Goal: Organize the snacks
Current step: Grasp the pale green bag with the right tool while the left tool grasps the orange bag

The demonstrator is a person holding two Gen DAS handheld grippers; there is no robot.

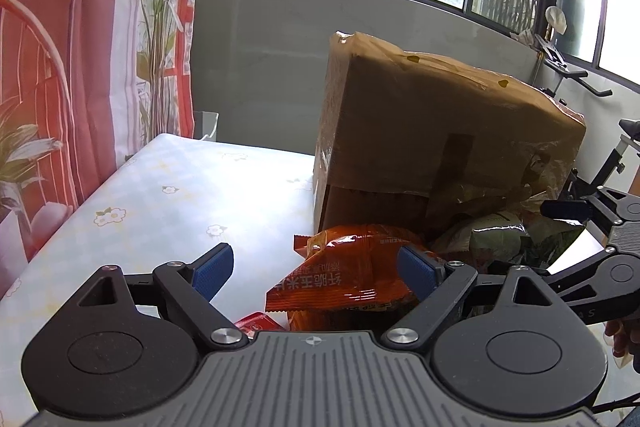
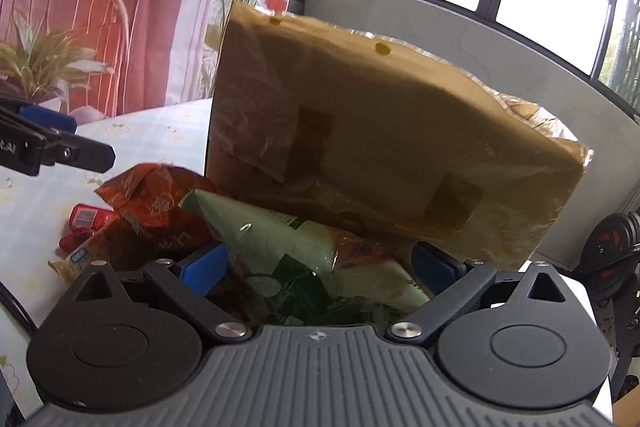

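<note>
Jaws: our left gripper (image 1: pixel 314 269) and right gripper (image 2: pixel 320 267) both gape, holding nothing | snacks: orange crinkly foil packet (image 1: pixel 344 275) and green glossy plastic bag (image 2: pixel 276 239) heaped on bench against brown taped cardboard box (image 1: pixel 432 135) | step: we judge first pick pending | next: close around one packet.

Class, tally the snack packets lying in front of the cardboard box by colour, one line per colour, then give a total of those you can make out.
Orange packets: 1
Green packets: 1
Yellowish packets: 1
Small red packets: 1
Total: 4 that can be told apart; more packets may lie hidden in the heap by the cardboard box.
</note>
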